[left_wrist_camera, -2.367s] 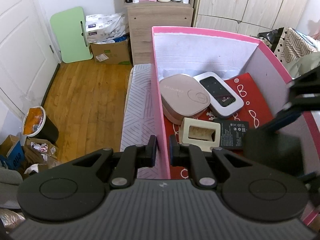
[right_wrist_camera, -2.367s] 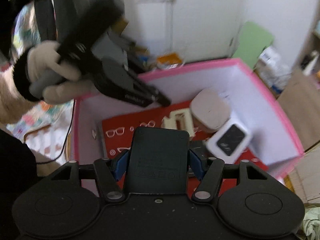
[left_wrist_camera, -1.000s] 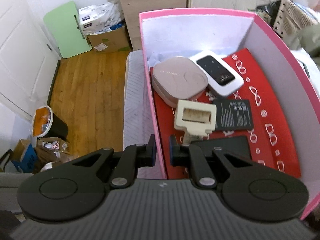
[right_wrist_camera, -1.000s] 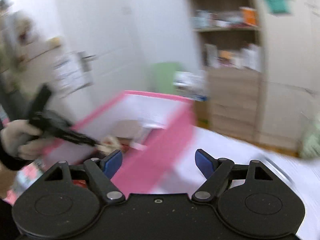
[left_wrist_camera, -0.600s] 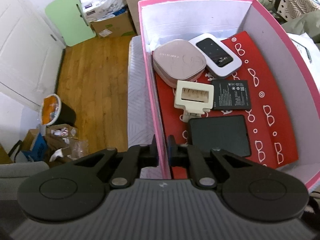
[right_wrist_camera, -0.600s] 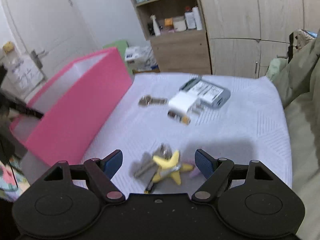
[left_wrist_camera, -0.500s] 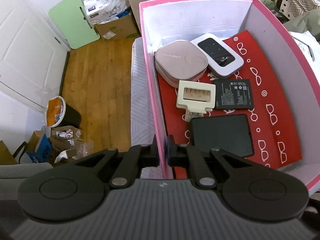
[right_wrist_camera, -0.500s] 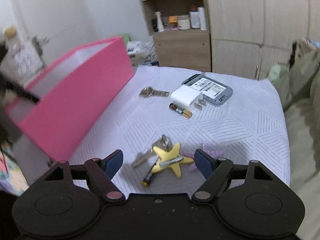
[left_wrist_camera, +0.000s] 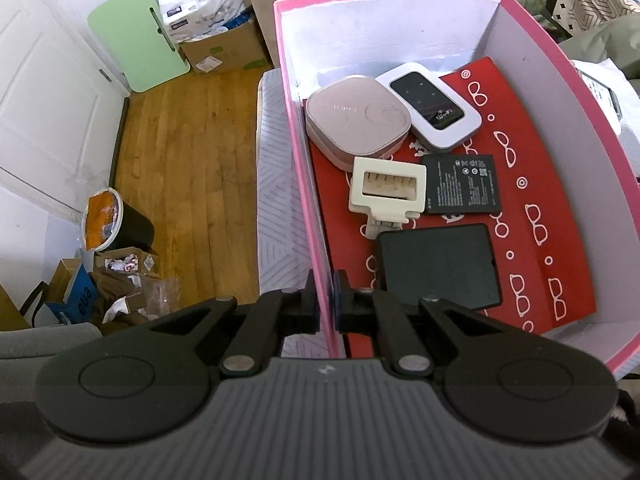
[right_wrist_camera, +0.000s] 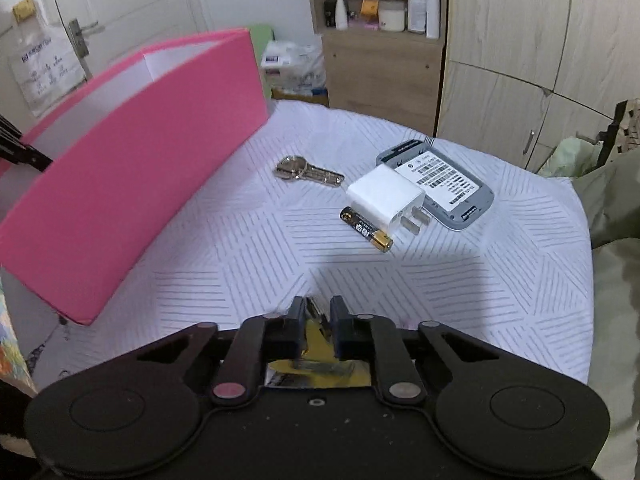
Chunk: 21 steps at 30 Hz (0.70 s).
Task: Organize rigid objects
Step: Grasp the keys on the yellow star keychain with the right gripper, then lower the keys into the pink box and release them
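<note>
The right gripper [right_wrist_camera: 316, 322] hides most of a yellow keychain [right_wrist_camera: 316, 338] between its closing jaws. Print on the black battery [left_wrist_camera: 462, 189] is too small to read.

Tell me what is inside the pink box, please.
Inside the pink box: a pink case, a white Wi-Fi router, a cream clip, a battery and a black slab, on a red liner. The left gripper hides the near corner.
</note>
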Each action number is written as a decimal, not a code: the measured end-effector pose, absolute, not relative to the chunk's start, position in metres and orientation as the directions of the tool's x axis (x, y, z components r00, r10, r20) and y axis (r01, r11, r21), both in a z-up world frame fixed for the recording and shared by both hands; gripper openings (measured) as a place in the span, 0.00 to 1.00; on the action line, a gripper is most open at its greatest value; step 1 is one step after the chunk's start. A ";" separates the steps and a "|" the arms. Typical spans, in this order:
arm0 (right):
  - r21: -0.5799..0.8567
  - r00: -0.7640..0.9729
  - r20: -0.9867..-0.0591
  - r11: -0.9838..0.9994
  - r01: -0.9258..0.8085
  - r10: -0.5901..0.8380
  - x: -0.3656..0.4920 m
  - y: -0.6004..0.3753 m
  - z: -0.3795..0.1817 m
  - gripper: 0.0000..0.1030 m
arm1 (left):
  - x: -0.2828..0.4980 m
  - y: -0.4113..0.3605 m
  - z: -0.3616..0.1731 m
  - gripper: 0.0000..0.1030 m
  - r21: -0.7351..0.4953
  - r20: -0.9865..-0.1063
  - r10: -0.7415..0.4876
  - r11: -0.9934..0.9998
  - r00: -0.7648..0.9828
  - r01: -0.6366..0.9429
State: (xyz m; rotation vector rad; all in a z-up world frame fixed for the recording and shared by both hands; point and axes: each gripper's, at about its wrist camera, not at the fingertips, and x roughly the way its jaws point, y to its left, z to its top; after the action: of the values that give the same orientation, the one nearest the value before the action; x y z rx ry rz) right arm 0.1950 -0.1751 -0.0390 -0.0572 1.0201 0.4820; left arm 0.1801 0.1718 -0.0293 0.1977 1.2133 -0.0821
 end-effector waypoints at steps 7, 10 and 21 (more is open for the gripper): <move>0.332 0.425 -0.744 0.837 -0.435 0.516 0.199 -0.174 0.001 0.06 | 0.179 0.171 -0.029 0.05 0.107 -0.935 0.041 0.979 0.351 0.172; 0.339 0.441 -0.706 0.811 -0.476 0.554 0.194 -0.164 0.023 0.06 | 0.180 0.173 -0.029 0.05 0.096 -0.937 0.033 0.981 0.349 0.167; 0.387 0.395 -0.531 0.629 -0.674 0.750 0.197 -0.117 0.100 0.06 | 0.180 0.174 -0.028 0.05 0.086 -0.936 0.026 0.984 0.352 0.155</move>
State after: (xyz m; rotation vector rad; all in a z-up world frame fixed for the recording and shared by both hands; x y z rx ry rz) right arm 0.1966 -0.1173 0.1002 0.1155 0.7340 0.9050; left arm 0.1799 0.1738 -0.0279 0.1699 1.2104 -0.0839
